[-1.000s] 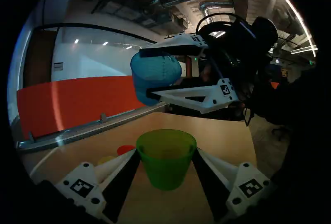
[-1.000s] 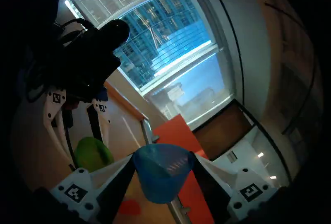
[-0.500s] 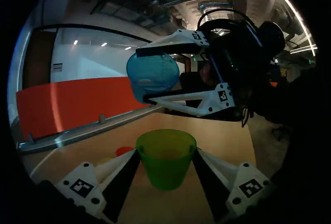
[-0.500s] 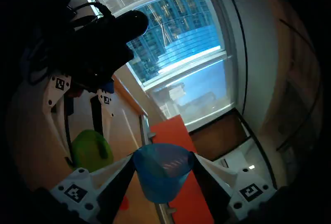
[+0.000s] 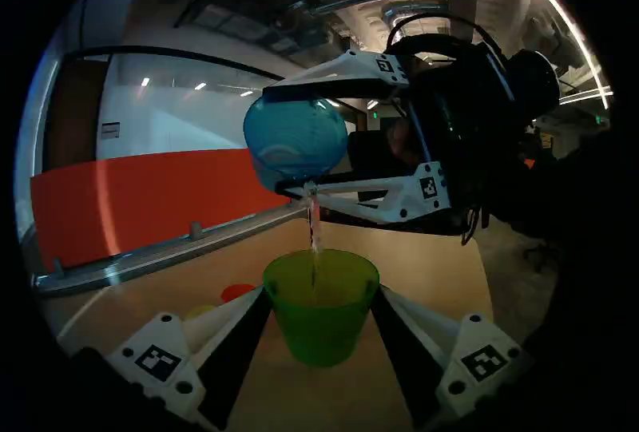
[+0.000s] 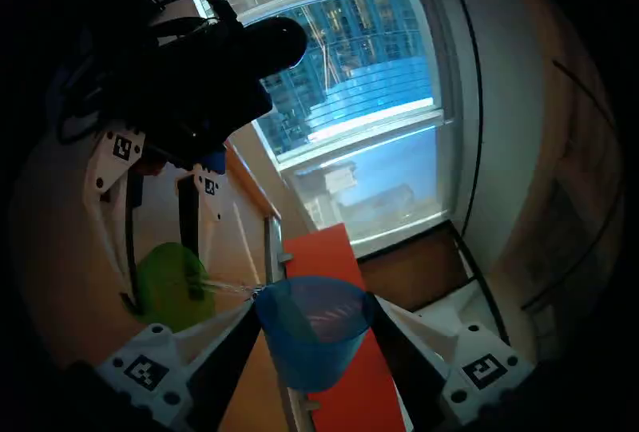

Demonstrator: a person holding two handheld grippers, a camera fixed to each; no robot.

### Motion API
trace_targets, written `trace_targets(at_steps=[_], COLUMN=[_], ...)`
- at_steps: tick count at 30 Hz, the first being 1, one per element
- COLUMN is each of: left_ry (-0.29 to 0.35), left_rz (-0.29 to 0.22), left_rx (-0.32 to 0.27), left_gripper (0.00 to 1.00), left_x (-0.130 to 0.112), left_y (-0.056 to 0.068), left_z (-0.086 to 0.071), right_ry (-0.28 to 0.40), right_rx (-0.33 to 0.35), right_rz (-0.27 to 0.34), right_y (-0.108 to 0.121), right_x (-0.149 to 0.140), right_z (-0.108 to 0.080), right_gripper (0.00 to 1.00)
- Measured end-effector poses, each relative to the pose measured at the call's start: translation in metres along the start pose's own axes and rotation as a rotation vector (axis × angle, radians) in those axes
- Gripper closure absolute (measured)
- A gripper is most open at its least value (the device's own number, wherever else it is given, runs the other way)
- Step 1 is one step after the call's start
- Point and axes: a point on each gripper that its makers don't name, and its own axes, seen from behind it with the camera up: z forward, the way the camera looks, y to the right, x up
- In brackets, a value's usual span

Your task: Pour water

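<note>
Left gripper view: the left gripper (image 5: 321, 304) is closed on the green cup (image 5: 321, 324), one finger pressed to each side wall. The cup stands upright between them, long axis vertical, mouth open to the ceiling. It sits low over the table (image 5: 431, 264); whether its base rests there I cannot tell. Straight above that mouth, near but apart, hangs the blue cup (image 5: 294, 138), clamped in the right gripper (image 5: 275, 143), whose fingers lie one over the other because the tool is rolled onto its side. The blue cup's long axis is therefore tipped close to level, rounded base turned partly toward this camera, low lip pointing down at the green mouth. A thin stream (image 5: 312, 232) drops from that lip into the green cup, landing inside the rim. In the right gripper view, the right gripper (image 6: 315, 316) grips the blue cup (image 6: 313, 336) on both sides, and the stream (image 6: 228, 286) leaves its rim sideways toward the green cup (image 6: 168, 284), held by the left gripper (image 6: 164, 280). The pour looks to be under way; the lip-over-mouth alignment is what any further tilt must hold, since the stream is narrow and a drift would likely spill onto the table.
</note>
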Motion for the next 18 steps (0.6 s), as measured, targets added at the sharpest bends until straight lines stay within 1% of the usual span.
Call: trace_targets(at_steps=[18], left_ry=[0.000], left_rz=[0.006], left_rx=[-0.005], left_gripper=[0.14], left_x=[0.0015], left_y=[0.0028], left_z=[0.0009], right_ry=[-0.007], right_rx=[-0.014], right_rz=[-0.090], right_y=[0.0049], right_x=[0.0017], right_z=[0.0015], right_gripper=[0.08])
